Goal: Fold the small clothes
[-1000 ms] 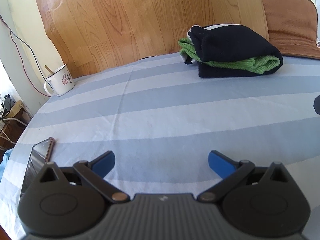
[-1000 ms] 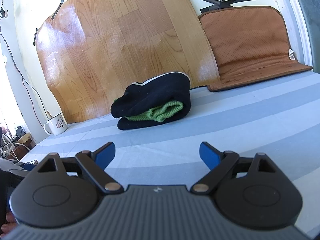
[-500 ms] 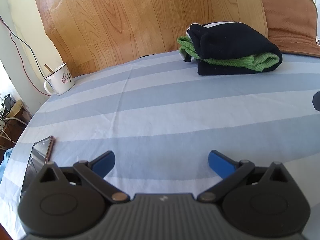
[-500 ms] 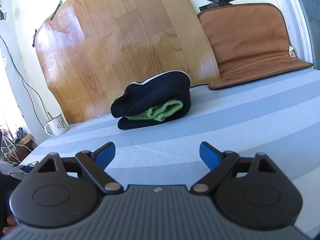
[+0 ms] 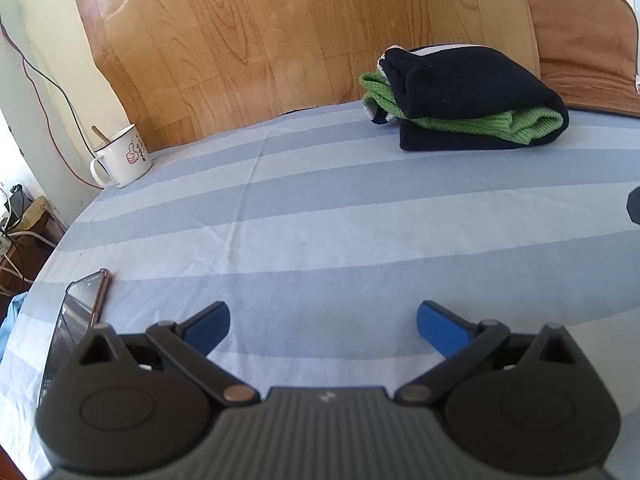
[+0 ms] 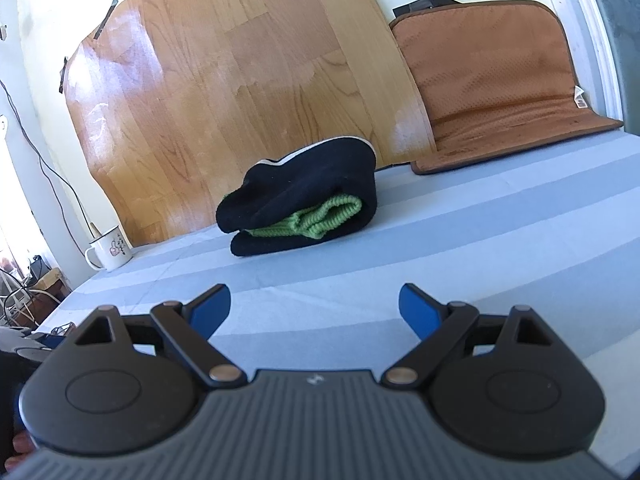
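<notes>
A folded bundle of black and green knit clothing (image 5: 472, 96) lies at the far side of the blue striped tablecloth (image 5: 320, 208), close to the wooden board. The right wrist view shows the same folded bundle (image 6: 308, 208) ahead and slightly left. My left gripper (image 5: 323, 320) hovers low over the near part of the cloth, open, nothing between its blue pads. My right gripper (image 6: 315, 306) is open too and holds nothing, well short of the bundle.
A white enamel mug (image 5: 120, 156) with a spoon stands at the far left edge. A phone (image 5: 76, 320) lies near the left front edge. A wooden board (image 5: 280, 40) and a brown padded mat (image 6: 500, 88) lean against the wall behind.
Both grippers have tilted or drifted slightly; the bundle sits a little higher in the left view. Nothing was grasped or released.
</notes>
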Motion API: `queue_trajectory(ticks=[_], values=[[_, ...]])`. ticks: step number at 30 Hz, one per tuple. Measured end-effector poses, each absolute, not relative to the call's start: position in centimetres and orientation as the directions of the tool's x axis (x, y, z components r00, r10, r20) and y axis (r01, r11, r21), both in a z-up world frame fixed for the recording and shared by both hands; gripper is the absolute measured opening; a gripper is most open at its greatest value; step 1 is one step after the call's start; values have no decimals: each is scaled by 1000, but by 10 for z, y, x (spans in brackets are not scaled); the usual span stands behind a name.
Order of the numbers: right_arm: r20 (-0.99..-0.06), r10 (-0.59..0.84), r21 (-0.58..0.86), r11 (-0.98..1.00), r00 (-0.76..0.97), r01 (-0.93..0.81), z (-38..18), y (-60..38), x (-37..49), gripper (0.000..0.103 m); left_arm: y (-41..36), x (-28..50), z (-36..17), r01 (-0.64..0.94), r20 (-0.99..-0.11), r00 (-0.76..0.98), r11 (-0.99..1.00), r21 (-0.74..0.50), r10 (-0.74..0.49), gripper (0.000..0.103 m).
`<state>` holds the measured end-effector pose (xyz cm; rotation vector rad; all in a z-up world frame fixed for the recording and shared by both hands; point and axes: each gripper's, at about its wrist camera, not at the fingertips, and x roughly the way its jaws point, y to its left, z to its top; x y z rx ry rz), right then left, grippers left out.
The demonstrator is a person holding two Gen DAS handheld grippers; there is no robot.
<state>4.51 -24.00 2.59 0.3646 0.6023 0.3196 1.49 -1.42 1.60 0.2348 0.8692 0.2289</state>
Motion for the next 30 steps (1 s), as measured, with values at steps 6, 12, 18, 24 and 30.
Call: queue_trajectory(ticks=[6, 12, 18, 24, 30], values=[[-485, 395, 425, 886, 781, -184, 25, -241, 45, 93, -14, 14, 18, -110, -718, 627, 947, 303, 303, 103], [-482, 394, 427, 885, 783, -183, 26, -242, 45, 93, -13, 13, 19, -118, -708, 631, 941, 317, 318, 103], [-480, 393, 429, 885, 785, -181, 26, -243, 44, 93, -13, 12, 18, -115, -708, 631, 941, 319, 318, 103], [-480, 394, 429, 885, 784, -182, 26, -243, 44, 93, -15, 11, 20, -99, -720, 630, 949, 299, 292, 103], [-480, 394, 429, 885, 784, -182, 26, -243, 44, 93, -17, 9, 22, -83, -735, 626, 959, 271, 262, 103]])
